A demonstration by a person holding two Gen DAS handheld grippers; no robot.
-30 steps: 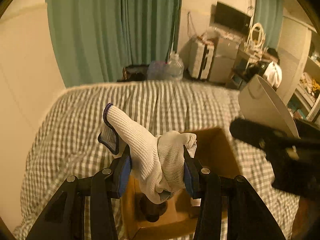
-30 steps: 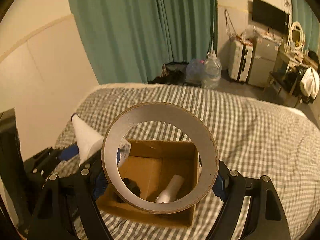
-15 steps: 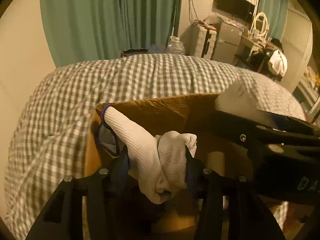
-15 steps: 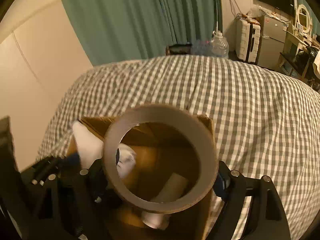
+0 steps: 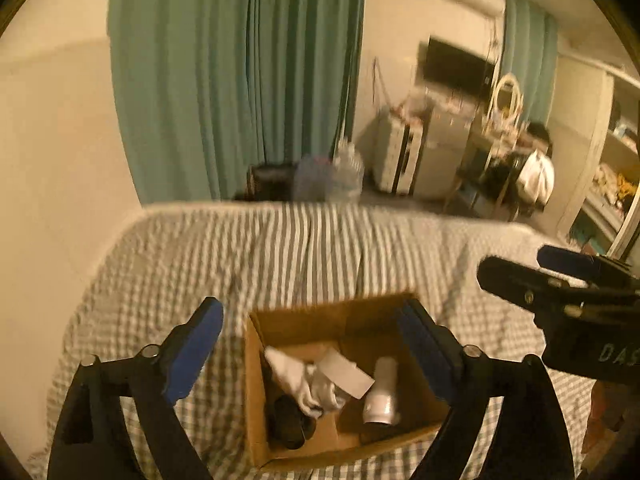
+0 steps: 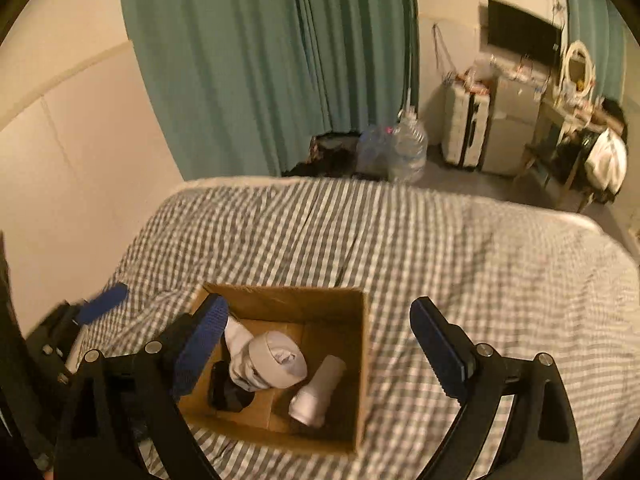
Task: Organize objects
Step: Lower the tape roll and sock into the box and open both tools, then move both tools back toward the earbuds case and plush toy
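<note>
An open cardboard box (image 5: 320,320) (image 6: 300,304) sits on the checked bed. Inside it lie a white glove (image 5: 296,376) (image 6: 238,344), a cardboard tape roll (image 5: 344,372) (image 6: 264,368) resting on the glove, a white cylinder (image 5: 382,396) (image 6: 316,396) and a dark object (image 5: 288,420) (image 6: 224,392). My left gripper (image 5: 308,340) hangs above the box, its jaws opening with nothing between them. My right gripper (image 6: 318,320) is also above the box, jaws opening and empty. Each gripper shows at the edge of the other's view, the right gripper (image 5: 560,292) and the left gripper (image 6: 100,308).
The grey-and-white checked bedspread (image 6: 440,260) spreads wide to the right of the box. A cream wall (image 6: 80,140) runs along the left. Beyond the bed are green curtains (image 6: 260,60), large water bottles (image 6: 404,152), a suitcase (image 6: 466,128) and a cluttered desk (image 6: 572,120).
Both grippers dipped into the box, opened and rose again. The glove left my left gripper and the tape roll left my right; both now lie in the box.
</note>
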